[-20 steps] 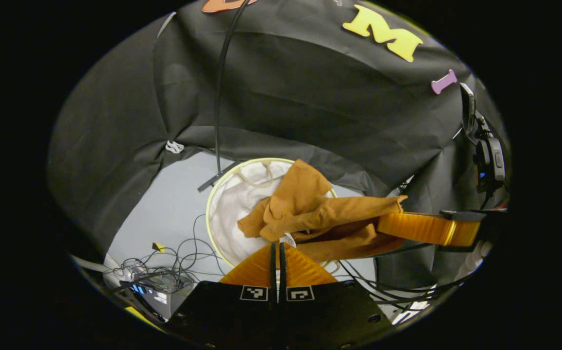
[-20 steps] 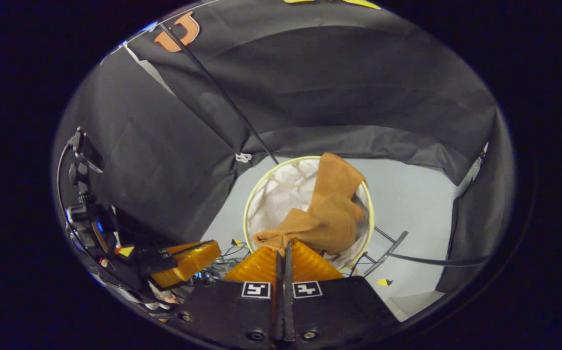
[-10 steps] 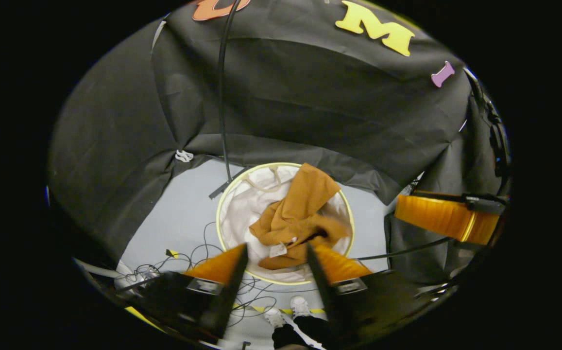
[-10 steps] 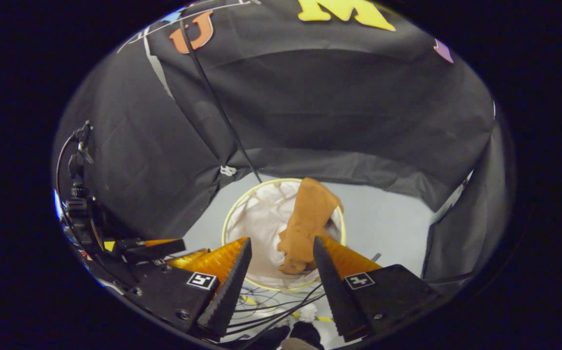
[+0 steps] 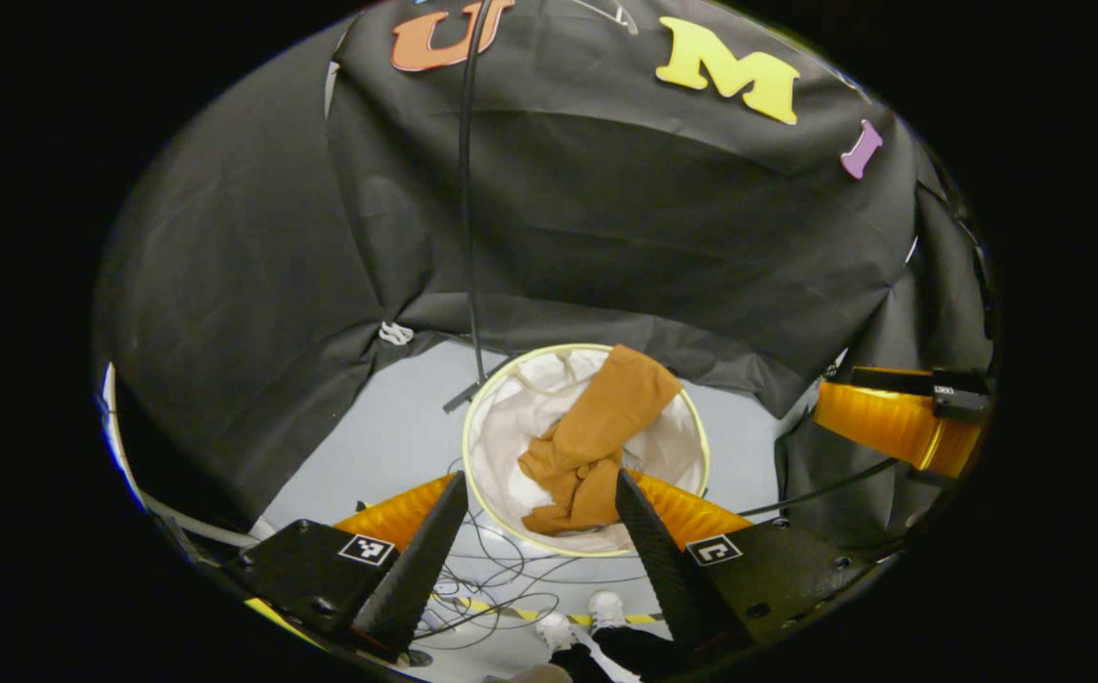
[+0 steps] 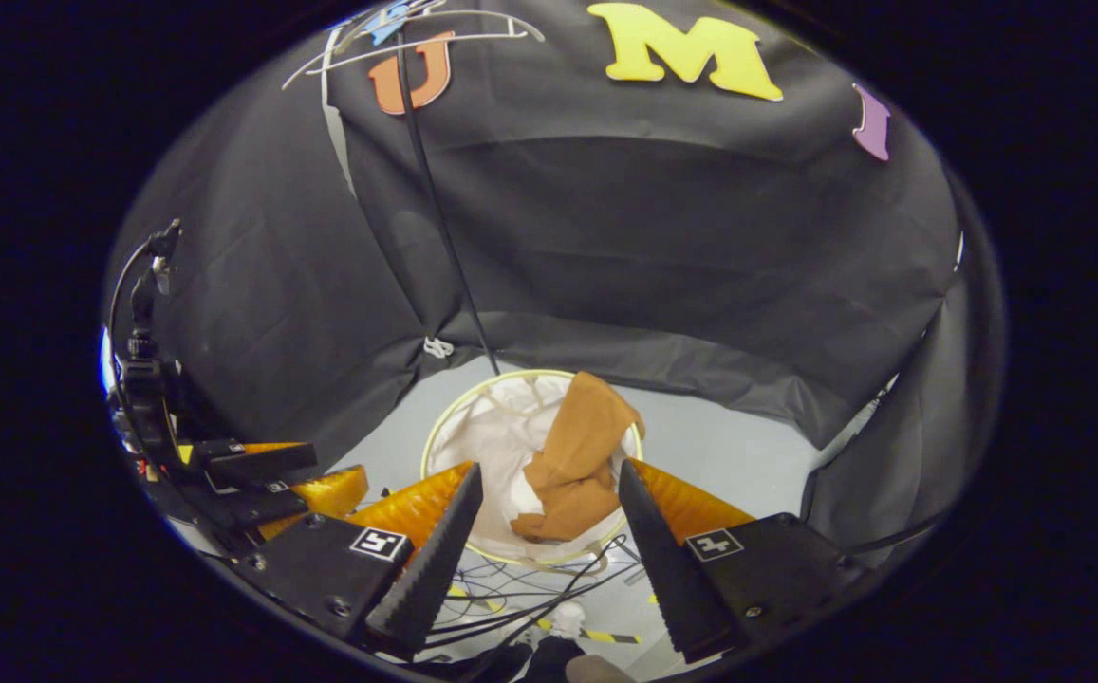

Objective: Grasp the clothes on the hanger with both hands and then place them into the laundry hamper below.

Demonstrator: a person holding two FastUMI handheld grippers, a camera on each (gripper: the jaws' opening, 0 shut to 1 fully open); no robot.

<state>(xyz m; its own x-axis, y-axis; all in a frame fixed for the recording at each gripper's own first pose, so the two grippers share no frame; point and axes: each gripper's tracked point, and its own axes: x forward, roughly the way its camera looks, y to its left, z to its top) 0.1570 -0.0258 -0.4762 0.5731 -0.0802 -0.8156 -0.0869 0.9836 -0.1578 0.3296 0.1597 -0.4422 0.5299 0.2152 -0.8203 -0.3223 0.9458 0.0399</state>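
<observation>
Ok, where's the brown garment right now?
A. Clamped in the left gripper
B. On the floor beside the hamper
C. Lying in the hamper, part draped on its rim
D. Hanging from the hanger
C: the brown garment lies in the white hamper, both grippers open above it.

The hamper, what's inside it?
Inside the hamper lies a crumpled brown garment, one end draped up against the far wall. White lining shows around it. Whatever is under the garment is covered, so the bottom there can't be seen.
</observation>
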